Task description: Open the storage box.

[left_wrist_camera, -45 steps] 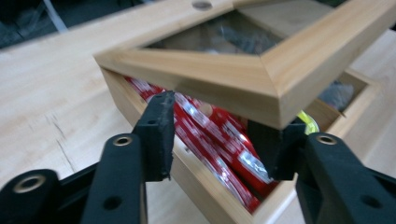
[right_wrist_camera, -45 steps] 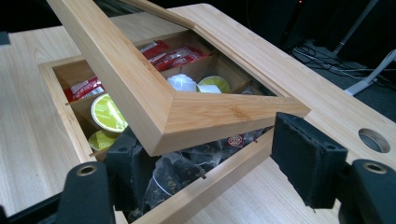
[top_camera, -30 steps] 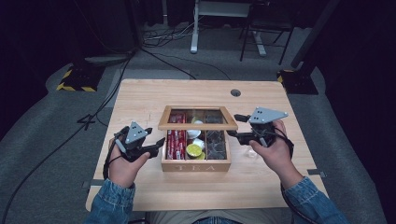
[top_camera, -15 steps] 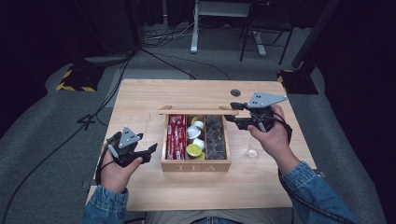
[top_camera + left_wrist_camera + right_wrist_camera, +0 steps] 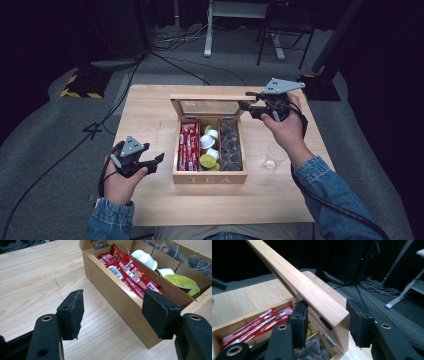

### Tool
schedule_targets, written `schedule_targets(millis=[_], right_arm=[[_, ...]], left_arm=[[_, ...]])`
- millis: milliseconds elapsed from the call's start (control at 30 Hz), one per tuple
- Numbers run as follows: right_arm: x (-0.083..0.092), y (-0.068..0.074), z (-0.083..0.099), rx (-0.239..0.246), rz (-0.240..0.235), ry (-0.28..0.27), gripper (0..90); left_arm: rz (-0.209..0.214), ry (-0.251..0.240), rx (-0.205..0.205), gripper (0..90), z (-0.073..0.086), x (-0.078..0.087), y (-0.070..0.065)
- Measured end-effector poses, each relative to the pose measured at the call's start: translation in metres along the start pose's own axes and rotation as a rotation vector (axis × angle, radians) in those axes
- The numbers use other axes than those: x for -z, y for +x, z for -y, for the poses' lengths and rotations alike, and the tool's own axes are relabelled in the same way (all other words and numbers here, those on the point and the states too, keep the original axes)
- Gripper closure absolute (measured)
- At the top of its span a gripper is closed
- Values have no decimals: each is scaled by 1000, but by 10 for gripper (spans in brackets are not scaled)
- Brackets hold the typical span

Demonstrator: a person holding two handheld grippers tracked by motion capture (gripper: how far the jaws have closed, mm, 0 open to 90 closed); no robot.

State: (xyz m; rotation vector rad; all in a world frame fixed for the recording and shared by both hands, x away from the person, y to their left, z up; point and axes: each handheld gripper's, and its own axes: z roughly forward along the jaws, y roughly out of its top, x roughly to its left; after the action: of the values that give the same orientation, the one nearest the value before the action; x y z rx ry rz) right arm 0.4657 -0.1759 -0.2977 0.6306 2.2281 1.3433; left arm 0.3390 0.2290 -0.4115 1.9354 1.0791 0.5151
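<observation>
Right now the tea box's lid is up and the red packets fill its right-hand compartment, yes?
Not quite. The lid of the tea box is up, but the red packets fill the left-hand compartment; the high view shows dark tea bags in the right-hand one.

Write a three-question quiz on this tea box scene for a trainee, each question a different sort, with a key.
1. True or false: the glass-paned wooden lid of the wooden tea box stands raised.
2. Multiple choice: what fills the box compartment nearest the left gripper? A) red sachets B) dark tea bags C) white and yellow-green capsules
3. Fill in: the lid's corner sits between the jaws of the ___ gripper.

Key
1. True: the lid is up, its frame edge slanting across the right gripper view.
2. A: the red sachets lie there; the white and yellow-green capsules sit in the middle compartment, the dark tea bags in the far one.
3. Right: the right gripper straddles that corner, jaws apart.
</observation>
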Motion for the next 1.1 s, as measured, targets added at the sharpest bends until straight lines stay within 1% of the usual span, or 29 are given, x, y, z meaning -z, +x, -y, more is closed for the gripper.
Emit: schedule_targets(millis=[67,100,167,233,333,367,400,600,633,700,733,767,833,867,933,967,1000,1033,1067,1100], right_arm=[[-2,-2,-1,-3,9,-1,540],[-5,-6,-3,-14,20,-10,542],[-8,-10,-6,-29,24,-22,545],[-10,-12,-7,-33,30,-27,550],[-15,-18,-11,-44,46,-41,554],[-16,-20,-11,-44,47,-42,554],[-17,-21,-12,-46,50,-45,554],[-24,-30,-14,-62,62,-62,554],[-27,-34,-13,-89,56,-75,552],[-30,-39,-12,-113,46,-90,552],[-30,-39,-12,-113,46,-90,552],[-34,-43,-11,-137,46,-86,552],[-36,-45,-9,-143,50,-76,560],[-39,-47,-8,-154,54,-77,561],[-48,-52,-3,-168,67,-59,565],[-48,-52,-3,-168,67,-59,565],[-51,-53,-1,-181,65,-50,560],[-57,-56,2,-208,55,-49,551],[-57,-56,2,-208,55,-49,551],[-61,-59,3,-216,57,-44,549]], left_arm=[[2,1,2,347,1,0,0],[5,1,0,347,2,1,1],[4,-1,3,347,4,3,1],[1,-1,6,347,5,4,2],[-9,0,13,345,9,8,3],[-18,-1,24,344,12,12,4],[-18,-1,24,343,12,12,4],[-49,7,41,335,21,19,8],[-51,10,42,331,22,21,9],[-50,13,43,329,23,21,8],[-50,13,43,328,23,21,8],[-50,15,41,327,24,21,8],[-50,15,40,325,24,21,8],[-50,15,39,325,24,20,8],[-46,19,37,324,24,20,9],[-46,19,37,324,24,20,9],[-47,20,39,324,24,19,9],[-46,22,40,322,24,18,9],[-46,22,40,321,24,18,9],[-42,22,38,320,24,17,10]])
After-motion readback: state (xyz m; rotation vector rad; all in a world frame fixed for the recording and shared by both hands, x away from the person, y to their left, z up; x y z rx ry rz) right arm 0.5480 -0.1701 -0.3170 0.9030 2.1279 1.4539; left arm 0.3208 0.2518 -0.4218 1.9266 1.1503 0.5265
